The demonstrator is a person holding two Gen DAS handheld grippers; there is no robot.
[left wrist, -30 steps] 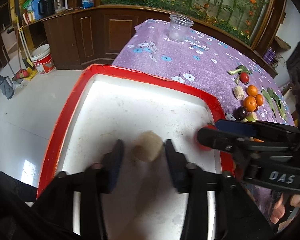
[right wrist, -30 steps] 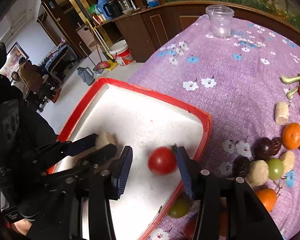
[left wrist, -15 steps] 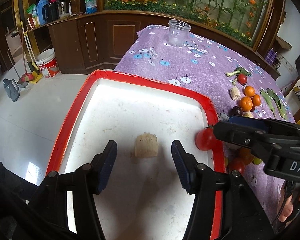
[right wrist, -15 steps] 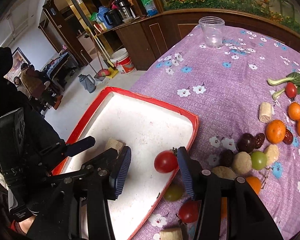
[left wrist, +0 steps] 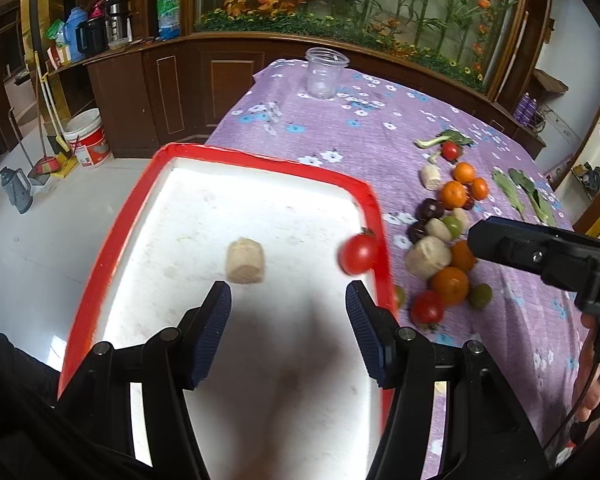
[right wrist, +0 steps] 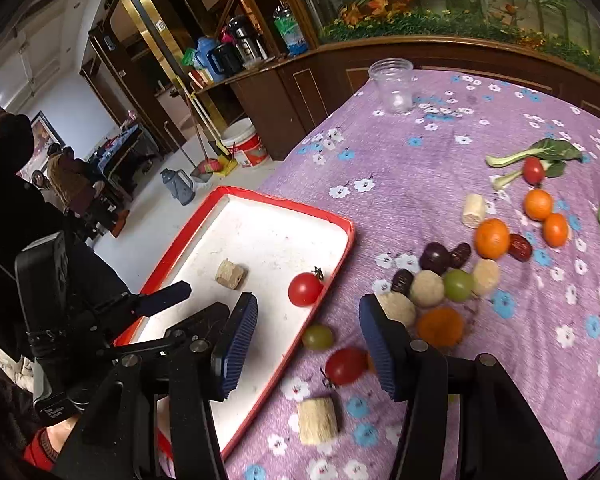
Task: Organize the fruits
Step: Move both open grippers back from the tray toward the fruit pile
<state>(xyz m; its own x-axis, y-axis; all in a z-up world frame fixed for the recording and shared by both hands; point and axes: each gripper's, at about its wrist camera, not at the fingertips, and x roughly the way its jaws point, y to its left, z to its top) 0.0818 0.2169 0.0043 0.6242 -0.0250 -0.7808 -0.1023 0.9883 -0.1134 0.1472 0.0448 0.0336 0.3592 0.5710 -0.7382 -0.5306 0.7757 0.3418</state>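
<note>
A red-rimmed white tray lies at the table's left edge. In it lie a beige cut chunk and a red tomato by the right rim. My left gripper is open and empty above the tray, just behind the chunk. My right gripper is open and empty, raised above the tray's right rim. A pile of fruit lies right of the tray: oranges, a green grape, a red tomato, dark plums, beige pieces.
A clear plastic jar stands at the table's far end. Green leaves lie at the far right on the purple flowered cloth. The floor drops off left of the tray, with a bucket.
Both grippers have opened wider and pulled back and up from the tray. The chunk and the tomato, earlier between the fingers, now lie free in the tray.
</note>
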